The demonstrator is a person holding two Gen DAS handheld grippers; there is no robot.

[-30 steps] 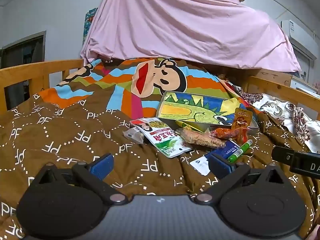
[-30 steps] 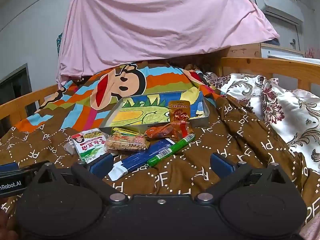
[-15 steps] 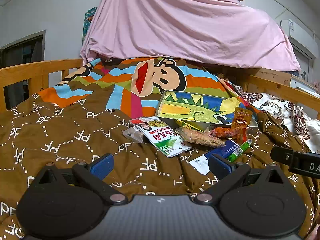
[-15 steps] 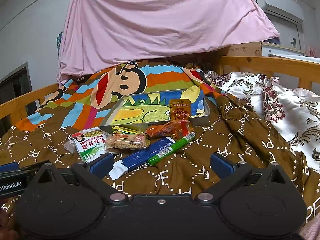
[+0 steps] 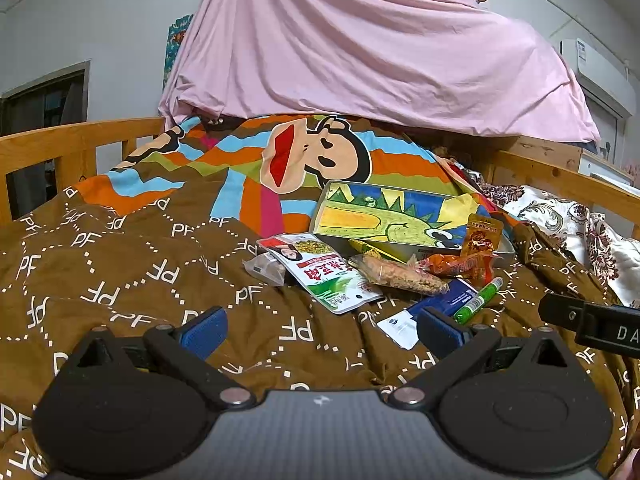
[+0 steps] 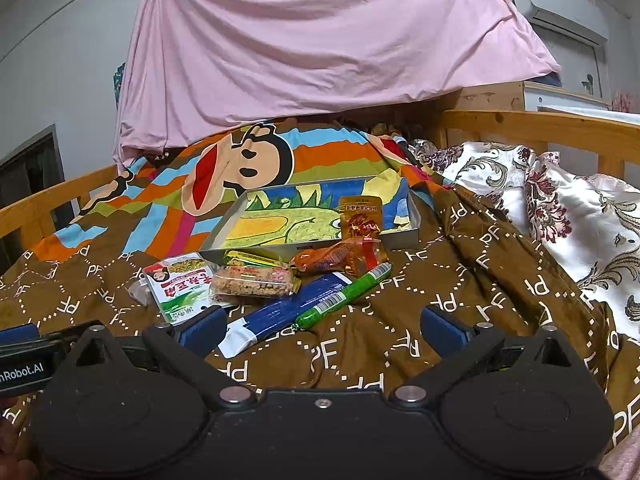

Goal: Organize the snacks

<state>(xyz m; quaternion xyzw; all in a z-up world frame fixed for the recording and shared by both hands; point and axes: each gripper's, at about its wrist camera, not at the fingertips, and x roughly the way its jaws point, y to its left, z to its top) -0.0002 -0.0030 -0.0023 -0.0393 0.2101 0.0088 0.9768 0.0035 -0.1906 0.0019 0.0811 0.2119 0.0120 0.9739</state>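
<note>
A heap of snacks lies on the brown quilt in front of a shallow tin tray (image 5: 404,196) (image 6: 412,224) painted with a dinosaur. The heap holds a green-and-white pouch (image 5: 324,276) (image 6: 180,288), a grain bar (image 5: 400,276) (image 6: 252,282), a long blue pack (image 5: 452,300) (image 6: 288,312), a green sausage stick (image 5: 478,300) (image 6: 344,296), an orange-red pack (image 5: 460,266) (image 6: 332,258) and a gold packet (image 5: 482,236) (image 6: 358,218) leaning on the tray. My left gripper (image 5: 320,330) is open and empty, short of the heap. My right gripper (image 6: 320,330) is open, its left pad (image 6: 202,330) beside the blue pack.
Wooden bed rails (image 5: 60,148) (image 6: 540,132) run along both sides. A striped cartoon blanket (image 5: 280,160) and a hanging pink sheet (image 5: 360,48) lie behind the tray. A floral satin quilt (image 6: 560,200) is bunched at the right. A small clear wrapper (image 5: 264,268) sits left of the pouch.
Both grippers have barely shifted; the views crept slightly toward the snacks. Nothing was picked up or moved.
</note>
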